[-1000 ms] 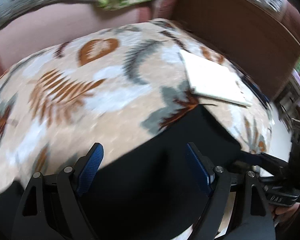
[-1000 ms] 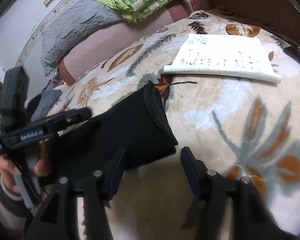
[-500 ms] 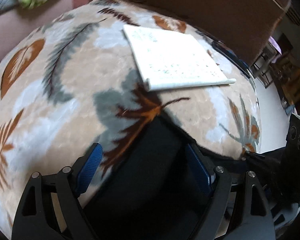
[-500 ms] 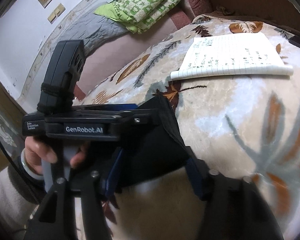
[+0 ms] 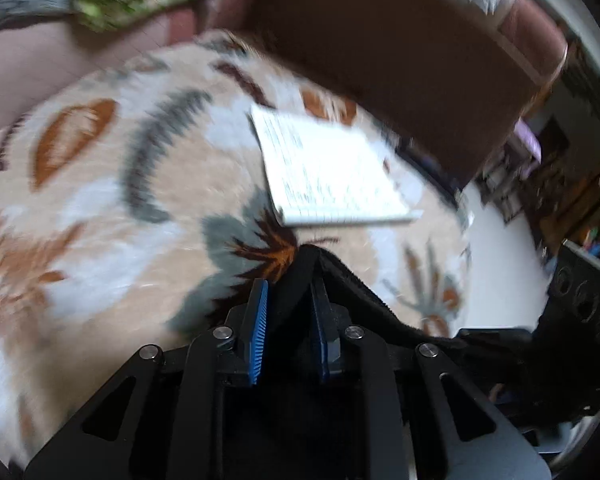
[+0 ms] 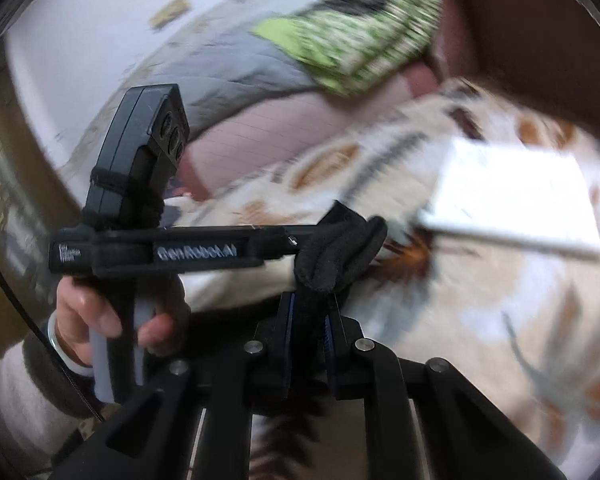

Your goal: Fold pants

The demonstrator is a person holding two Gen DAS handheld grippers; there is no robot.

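The black pants [image 5: 332, 280] were seen bunched at the near edge of a leaf-patterned blanket [image 5: 100, 208], toward 6 o'clock in both wrist views, with a hemmed edge raised off the surface. In the left wrist view, the left gripper [image 5: 288, 292] was closed on a fold of the black fabric, the cloth pinched between its blue ribbed pads [image 5: 258, 332]. From that pinch a dark hem ridge was drawn away toward 4 o'clock, where the black body of the right gripper [image 5: 576, 320] was partly seen at the frame's edge.

In the right wrist view, the right gripper [image 6: 310, 308] was likewise clamped on a rolled bundle of the pants [image 6: 340, 248], the fabric standing up out of the nearly closed jaws at the centre of the frame. The left gripper [image 6: 288, 240] was seen side-on at 9 o'clock, its long black bar reaching across to the same bundle, and it was held by the person's left hand [image 6: 112, 316] in a pale sleeve.

A white lined notepad [image 5: 332, 172] was lying flat on the blanket beyond the pants, toward 1 o'clock in the left wrist view and toward 3 o'clock in the right wrist view [image 6: 512, 204], apart from the fabric. A green patterned quilt [image 6: 352, 44] and a grey quilted cover [image 6: 244, 68] were heaped at the far side, near 12 o'clock. A brown wooden headboard [image 5: 400, 60] was seen past the blanket at 1 o'clock. Both views were blurred.
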